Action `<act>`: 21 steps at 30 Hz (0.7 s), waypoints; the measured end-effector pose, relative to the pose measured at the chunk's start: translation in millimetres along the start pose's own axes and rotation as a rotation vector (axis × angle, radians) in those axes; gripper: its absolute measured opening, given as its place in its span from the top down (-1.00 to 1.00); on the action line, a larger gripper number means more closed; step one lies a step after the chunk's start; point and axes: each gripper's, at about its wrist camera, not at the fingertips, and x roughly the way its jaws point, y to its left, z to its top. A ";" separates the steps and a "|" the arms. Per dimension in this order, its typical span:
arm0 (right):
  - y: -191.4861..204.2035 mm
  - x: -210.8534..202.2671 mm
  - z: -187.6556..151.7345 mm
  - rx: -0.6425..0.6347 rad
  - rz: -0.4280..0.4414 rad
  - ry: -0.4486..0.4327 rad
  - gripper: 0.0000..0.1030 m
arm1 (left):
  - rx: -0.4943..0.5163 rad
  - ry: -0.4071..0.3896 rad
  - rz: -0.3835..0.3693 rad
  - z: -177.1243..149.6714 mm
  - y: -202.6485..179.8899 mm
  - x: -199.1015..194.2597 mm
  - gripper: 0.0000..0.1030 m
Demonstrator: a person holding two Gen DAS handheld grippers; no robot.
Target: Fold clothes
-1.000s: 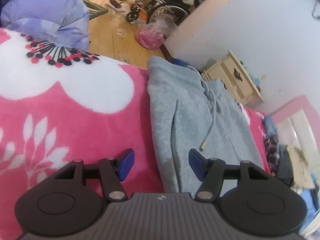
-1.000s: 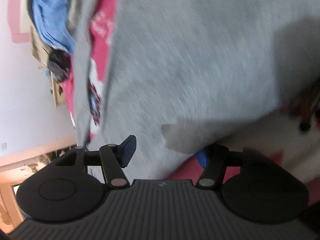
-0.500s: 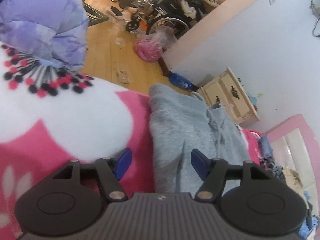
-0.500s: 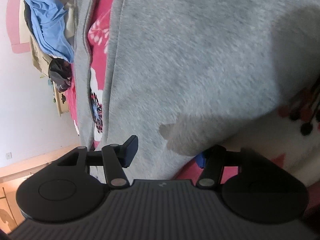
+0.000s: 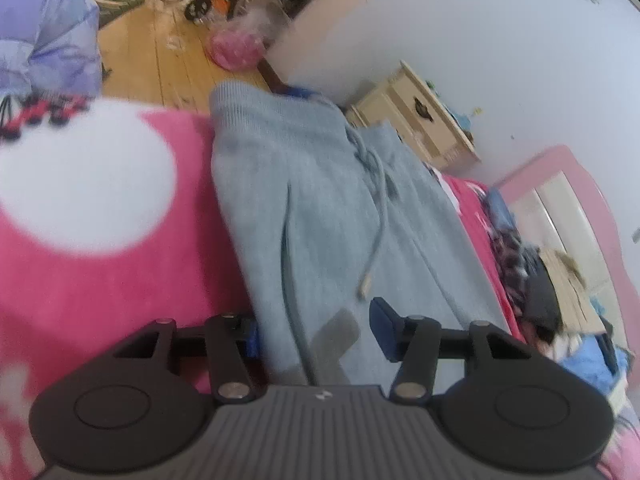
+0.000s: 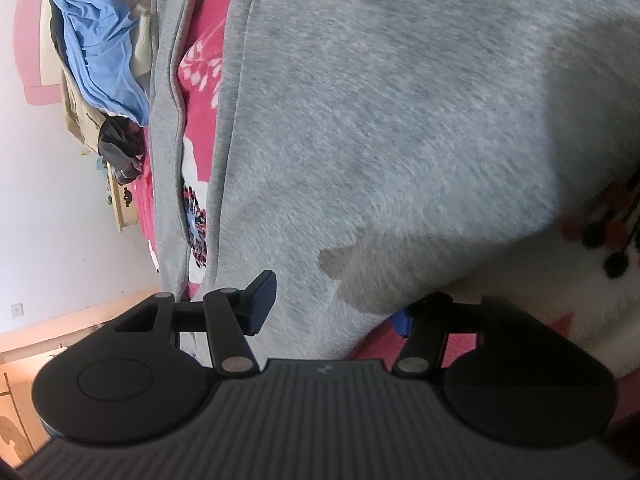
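Grey sweatpants (image 5: 332,216) spread flat on pink floral blanket (image 5: 120,264), waistband and drawstring (image 5: 378,216) toward far edge. Left gripper (image 5: 316,330) closing, near-left hem edge between jaws, pads not visibly pressing. Right gripper (image 6: 334,300) about half open, straddling near corner of the grey fabric (image 6: 360,128); actual grip cannot be confirmed. Clothes pile (image 6: 96,52) at far left.

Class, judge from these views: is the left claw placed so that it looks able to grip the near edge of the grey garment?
Probably yes. The left claw is closing with the grey garment edge already between its pads, lying on the pink blanket. Nothing blocks it; the drawstring lies further in.
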 end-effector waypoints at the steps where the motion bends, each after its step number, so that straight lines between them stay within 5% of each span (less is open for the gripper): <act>1: -0.5 -0.5 -0.2 -0.004 -0.001 0.001 -0.11 | 0.007 0.008 -0.001 -3.8 0.3 -2.6 0.10; 2: 0.9 0.9 -0.3 -0.011 -0.004 0.001 -0.11 | 0.031 0.001 0.029 -6.9 -1.3 -3.2 0.37; 4: 5.4 5.2 -0.4 -0.027 -0.008 0.001 -0.11 | 0.079 -0.012 0.088 -13.2 -4.5 -4.3 0.51; 7: 7.0 6.0 -1.0 -0.049 -0.018 -0.004 0.06 | 0.097 -0.027 0.140 -14.9 -14.1 -1.7 0.55; 11: 9.1 6.5 -0.6 -0.081 -0.058 -0.013 0.65 | 0.153 -0.046 0.204 -14.3 -32.0 -4.7 0.67; 21: 30.4 -20.5 -7.2 -0.224 -0.007 -0.066 0.86 | 0.202 -0.088 0.212 7.2 -66.9 -14.3 0.81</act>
